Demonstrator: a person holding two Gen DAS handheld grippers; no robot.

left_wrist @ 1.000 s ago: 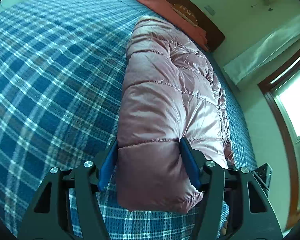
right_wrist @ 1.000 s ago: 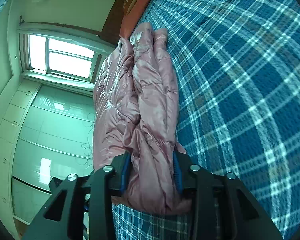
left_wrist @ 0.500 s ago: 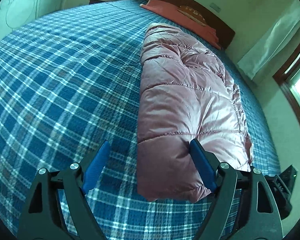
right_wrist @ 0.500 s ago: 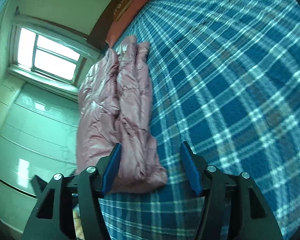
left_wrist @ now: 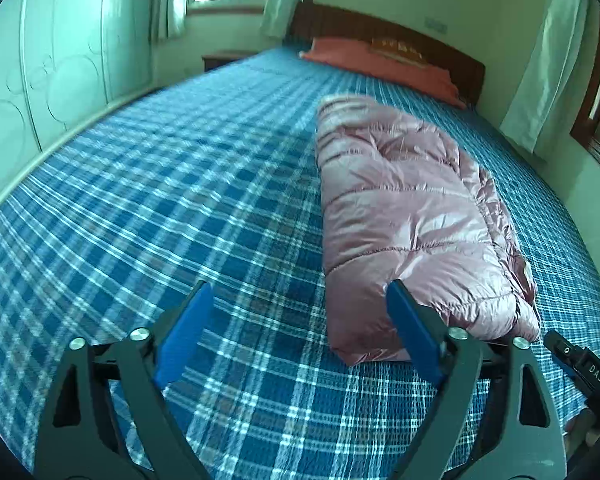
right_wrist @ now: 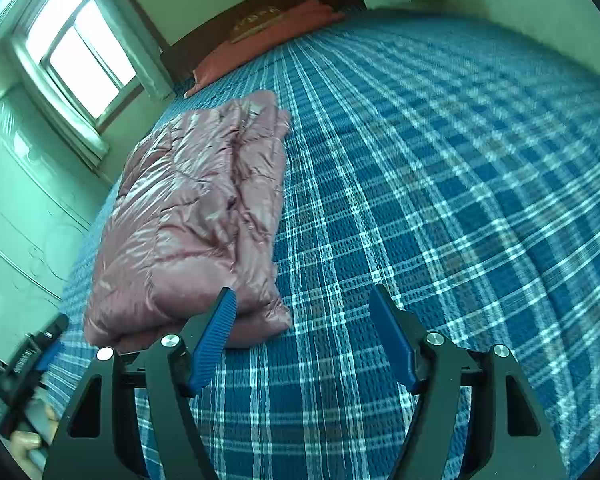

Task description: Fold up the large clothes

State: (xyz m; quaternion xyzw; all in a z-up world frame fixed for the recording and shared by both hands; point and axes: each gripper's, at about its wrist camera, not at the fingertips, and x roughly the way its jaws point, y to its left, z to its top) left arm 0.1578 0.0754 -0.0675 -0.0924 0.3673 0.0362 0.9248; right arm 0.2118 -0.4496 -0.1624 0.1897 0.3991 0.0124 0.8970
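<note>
White letters "DAS" legible on black device (left_wrist: 588,368) at lower right edge of left wrist view; orange pillow (left_wrist: 396,65) at bed head bears gold pattern, possibly lettering, too blurred to read; no other text, number or sign readable

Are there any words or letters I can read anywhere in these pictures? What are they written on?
"DAS": white letters on the black right gripper, seen at the edge of the left wrist view.
Gold pattern on the red pillow: too blurred to tell if it is writing.
Nothing to read on the pink jacket or the blanket.
</note>
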